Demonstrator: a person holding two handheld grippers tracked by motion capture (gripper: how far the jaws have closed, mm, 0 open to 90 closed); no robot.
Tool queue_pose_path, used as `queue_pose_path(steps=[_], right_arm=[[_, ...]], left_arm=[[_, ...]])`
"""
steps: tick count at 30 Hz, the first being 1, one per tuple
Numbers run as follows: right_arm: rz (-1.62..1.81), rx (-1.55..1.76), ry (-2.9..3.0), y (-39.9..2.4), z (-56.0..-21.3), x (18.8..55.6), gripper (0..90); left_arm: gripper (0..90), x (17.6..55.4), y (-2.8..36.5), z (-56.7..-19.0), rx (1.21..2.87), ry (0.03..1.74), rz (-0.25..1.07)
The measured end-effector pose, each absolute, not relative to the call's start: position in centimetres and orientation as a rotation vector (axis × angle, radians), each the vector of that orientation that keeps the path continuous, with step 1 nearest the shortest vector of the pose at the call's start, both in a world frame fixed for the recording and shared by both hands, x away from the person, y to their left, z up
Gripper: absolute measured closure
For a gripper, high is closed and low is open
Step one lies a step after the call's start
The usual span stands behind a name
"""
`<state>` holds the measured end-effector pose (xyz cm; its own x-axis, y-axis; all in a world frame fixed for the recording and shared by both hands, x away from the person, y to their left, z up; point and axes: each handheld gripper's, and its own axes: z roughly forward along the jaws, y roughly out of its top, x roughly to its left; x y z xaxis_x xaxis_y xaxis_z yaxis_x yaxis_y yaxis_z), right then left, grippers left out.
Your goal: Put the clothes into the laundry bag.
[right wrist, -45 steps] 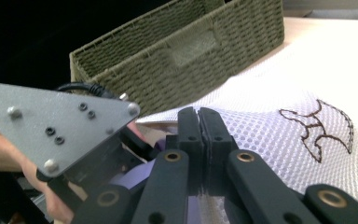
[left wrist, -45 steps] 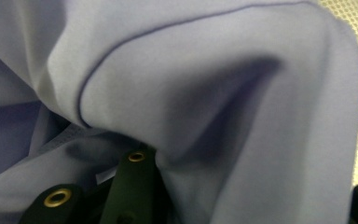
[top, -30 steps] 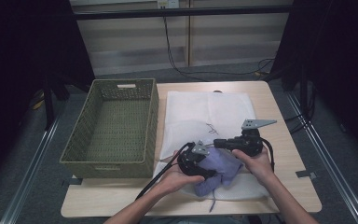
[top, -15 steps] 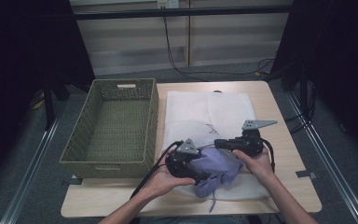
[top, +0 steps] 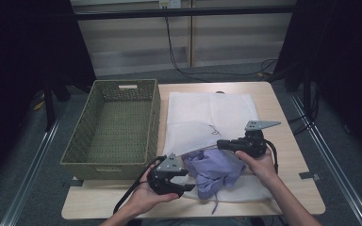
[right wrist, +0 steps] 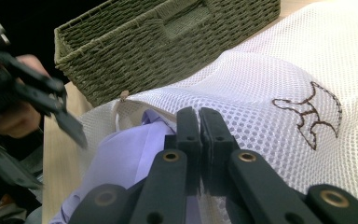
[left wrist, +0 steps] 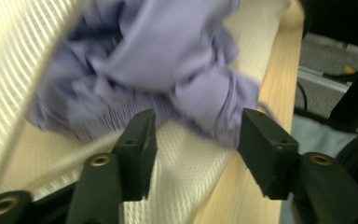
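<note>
A crumpled lavender garment (top: 214, 167) (left wrist: 168, 51) (right wrist: 121, 158) lies at the mouth of a white mesh laundry bag (top: 207, 113) (right wrist: 270, 74) (left wrist: 186, 168), partly on its near end. My right gripper (top: 219, 143) (right wrist: 198, 116) is shut on the bag's upper edge and holds it raised over the garment. To the garment's left, my left gripper (top: 185, 184) (left wrist: 200, 135) points at it. Its jaws have just been closing but stand apart. Nothing is pinched between them, and the garment lies just past the tips.
A woven olive basket (top: 111, 165) (right wrist: 168, 32) stands on the left half of the wooden table (top: 283, 122), close beside the bag. The bag bears a dark embroidered mark (right wrist: 310, 112). Cables trail from both grippers toward the table's near edge.
My left gripper has drawn back from the garment, leftward and toward the near edge of the table. The right gripper and the raised bag edge have stayed put.
</note>
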<state>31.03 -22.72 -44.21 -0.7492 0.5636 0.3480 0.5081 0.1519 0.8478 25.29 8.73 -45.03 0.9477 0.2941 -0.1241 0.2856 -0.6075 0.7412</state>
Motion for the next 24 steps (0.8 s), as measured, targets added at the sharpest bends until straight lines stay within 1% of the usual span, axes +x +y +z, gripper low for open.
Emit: queue_pose_path(steps=[1, 5, 6, 8, 10, 12, 15, 17, 19, 21, 24], right_arm=[[1.693, 1.089, 2.344, -22.7, -44.2, 31.0, 87.3], [1.695, 1.082, 2.345, -22.6, -44.2, 31.1, 86.6], [1.699, 1.078, 2.34, -22.6, -44.1, 31.0, 85.2], [1.701, 1.087, 2.335, -22.7, -44.1, 31.0, 83.8], [1.704, 1.086, 2.324, -22.9, -44.0, 31.0, 81.0], [1.722, 1.086, 2.319, -23.1, -43.8, 30.9, 75.3], [1.743, 1.069, 2.312, -23.2, -43.5, 30.6, 66.3], [1.753, 1.071, 2.306, -23.2, -43.2, 30.4, 55.9], [1.763, 1.063, 2.316, -23.1, -43.1, 30.1, 48.9], [1.772, 1.064, 2.327, -23.0, -42.9, 29.8, 39.9], [1.803, 1.042, 2.346, -22.5, -42.7, 29.1, 34.3]], left_arm=[[49.1, 25.2, 8.6, -45.7, 2.265, 0.408, -0.006], [59.5, 25.1, 7.6, -46.5, 2.352, 0.355, 0.011], [63.2, 25.1, 7.5, -46.7, 2.357, 0.354, 0.009], [65.9, 25.1, 7.2, -47.3, 2.387, 0.344, -0.006], [70.5, 25.0, 7.0, -48.0, 2.42, 0.343, 0.011], [73.4, 25.1, 6.9, -48.5, 2.454, 0.329, 0.003], [75.9, 25.3, 6.7, -48.6, 2.45, 0.354, -0.008], [76.3, 25.4, 6.7, -48.6, 2.441, 0.361, -0.026], [76.4, 25.4, 6.7, -48.6, 2.451, 0.361, -0.022], [76.4, 25.4, 6.6, -48.6, 2.447, 0.36, -0.024], [76.4, 25.4, 6.6, -48.6, 2.448, 0.36, -0.025]])
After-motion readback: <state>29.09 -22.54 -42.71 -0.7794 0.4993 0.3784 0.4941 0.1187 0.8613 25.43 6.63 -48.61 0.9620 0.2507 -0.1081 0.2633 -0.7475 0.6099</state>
